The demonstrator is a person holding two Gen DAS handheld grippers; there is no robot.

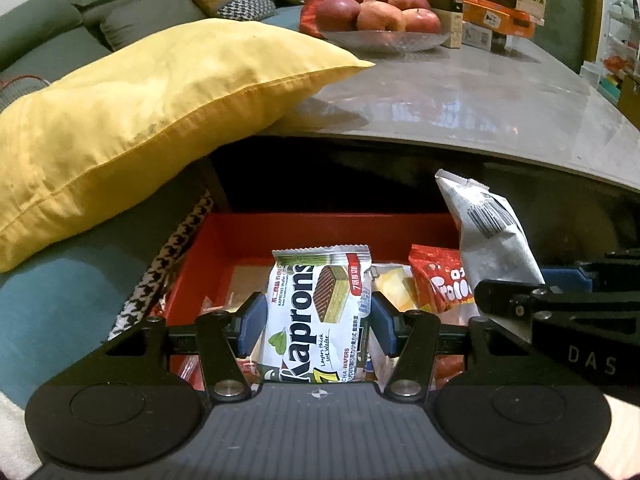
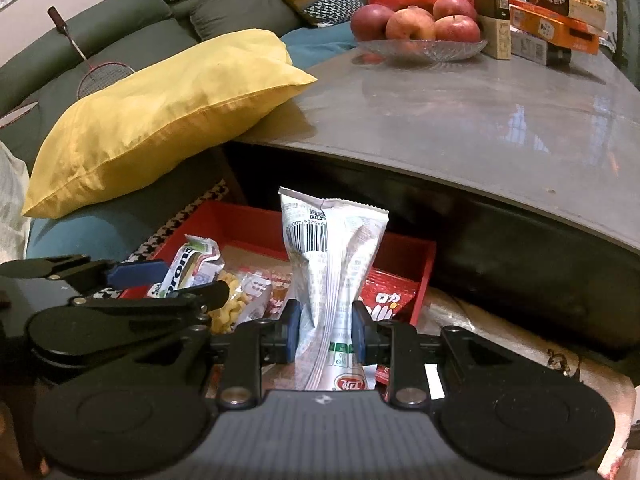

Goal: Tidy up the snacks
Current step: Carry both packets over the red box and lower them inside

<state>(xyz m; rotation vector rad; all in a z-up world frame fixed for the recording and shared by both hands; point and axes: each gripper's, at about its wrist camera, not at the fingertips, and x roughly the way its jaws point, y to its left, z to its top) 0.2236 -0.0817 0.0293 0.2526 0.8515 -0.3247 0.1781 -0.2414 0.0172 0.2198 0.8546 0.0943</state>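
Both claws grip packets above red tray [image 1: 320, 232] rim.

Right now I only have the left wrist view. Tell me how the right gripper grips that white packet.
Observer: The right gripper has its fingers shut on the white packet at its waist, creasing it.
Operator: Report the tray's right side.
Observer: The red tray shows its right wall, and a red packet lies beside it.
Operator: Check my wafer pack from there.
Observer: The Kaprons wafer pack sits between the left gripper fingers, beside a bag of yellow spiral snacks.
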